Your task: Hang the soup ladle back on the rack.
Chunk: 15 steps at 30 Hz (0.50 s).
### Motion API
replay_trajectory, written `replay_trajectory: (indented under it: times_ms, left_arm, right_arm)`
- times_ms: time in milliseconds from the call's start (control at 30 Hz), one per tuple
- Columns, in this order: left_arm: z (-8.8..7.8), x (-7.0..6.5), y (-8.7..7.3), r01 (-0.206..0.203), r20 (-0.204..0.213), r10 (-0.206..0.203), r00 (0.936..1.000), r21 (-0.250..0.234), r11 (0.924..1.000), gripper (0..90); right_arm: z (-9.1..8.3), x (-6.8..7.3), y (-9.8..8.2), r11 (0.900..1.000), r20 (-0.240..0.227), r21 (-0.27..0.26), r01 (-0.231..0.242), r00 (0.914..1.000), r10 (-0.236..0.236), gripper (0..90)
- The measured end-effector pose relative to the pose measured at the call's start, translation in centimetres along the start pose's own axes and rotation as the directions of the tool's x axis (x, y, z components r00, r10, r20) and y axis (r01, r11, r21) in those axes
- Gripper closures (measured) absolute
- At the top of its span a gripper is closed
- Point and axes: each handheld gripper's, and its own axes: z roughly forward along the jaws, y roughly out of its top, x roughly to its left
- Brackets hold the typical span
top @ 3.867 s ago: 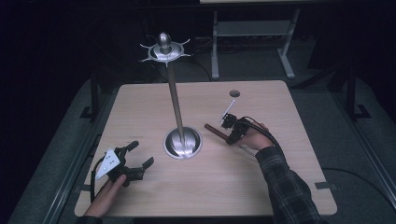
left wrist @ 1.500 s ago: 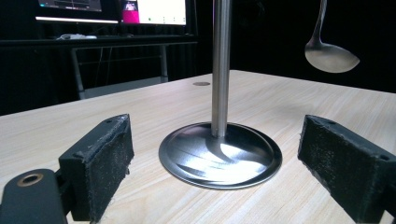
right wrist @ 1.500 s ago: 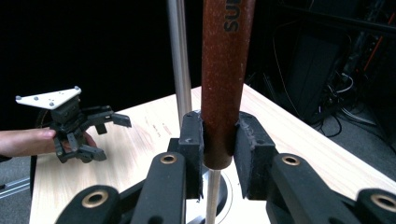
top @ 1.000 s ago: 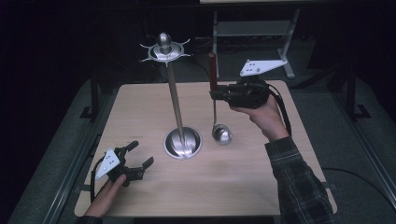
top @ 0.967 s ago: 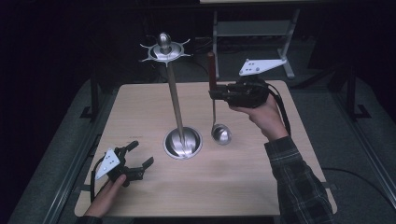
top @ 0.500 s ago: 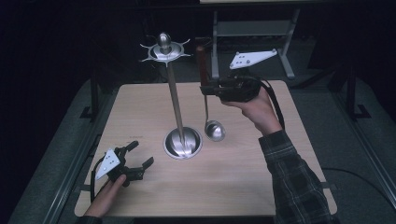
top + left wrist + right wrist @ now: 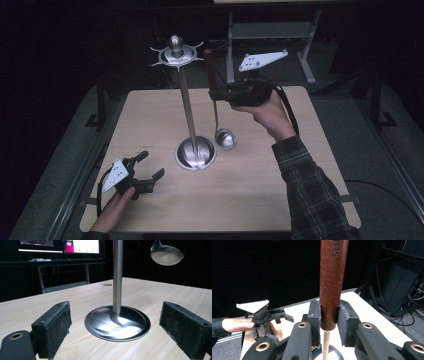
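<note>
Dark surroundings frame the wooden bench (image 7: 260, 195), where right tongs (image 7: 215, 94) clamp the ladle (image 7: 225, 138) upright beside the stand (image 7: 186, 107), so raising it steadily toward a top hook seems wise, left tongs (image 7: 148, 167) idle, agape.

The right gripper (image 7: 216, 94), which lay low on the table's (image 7: 300, 165) right side 3.9 seconds ago, is now raised above it, clamped on the brown handle of a ladle (image 7: 225, 138). The ladle hangs upright, bowl down. Over the last second, gripper and ladle have drifted left toward the metal stand (image 7: 188, 115).
</note>
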Motion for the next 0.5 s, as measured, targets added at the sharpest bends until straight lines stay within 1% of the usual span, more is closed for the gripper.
replay_trajectory:
  times_ms: [233, 300, 367, 400, 500]
  left_arm:
    - [0.0, 0.0, 0.0, -0.003, 0.002, 0.003, 1.0, 0.003, 1.0, 9.7]
    - [0.0, 0.0, 0.0, -0.001, 0.003, 0.001, 1.0, -0.004, 1.0, 9.7]
    - [0.0, 0.0, 0.0, -0.002, 0.004, 0.002, 1.0, -0.005, 1.0, 9.7]
    - [0.0, 0.0, 0.0, 0.0, 0.006, 0.0, 1.0, 0.001, 1.0, 9.7]
    - [0.0, 0.0, 0.0, 0.004, 0.005, -0.004, 1.0, -0.002, 1.0, 9.7]
  right_arm:
    - [1.0, 0.0, 0.5, 1.0, -0.006, 0.014, 0.015, 0.9999, -0.015, 73.7]
    - [1.4, 0.0, 0.6, 1.0, -0.01, 0.015, 0.022, 0.9997, -0.021, 73.7]
    - [1.7, 0.1, 0.6, 1.0, -0.01, 0.022, 0.018, 0.9998, -0.018, 73.6]
    - [1.8, 0.0, 0.6, 1.0, -0.013, 0.022, 0.018, 0.9998, -0.017, 73.7]
    - [2.1, 0.0, 0.5, 1.0, -0.013, 0.019, 0.019, 0.9997, -0.018, 73.6]
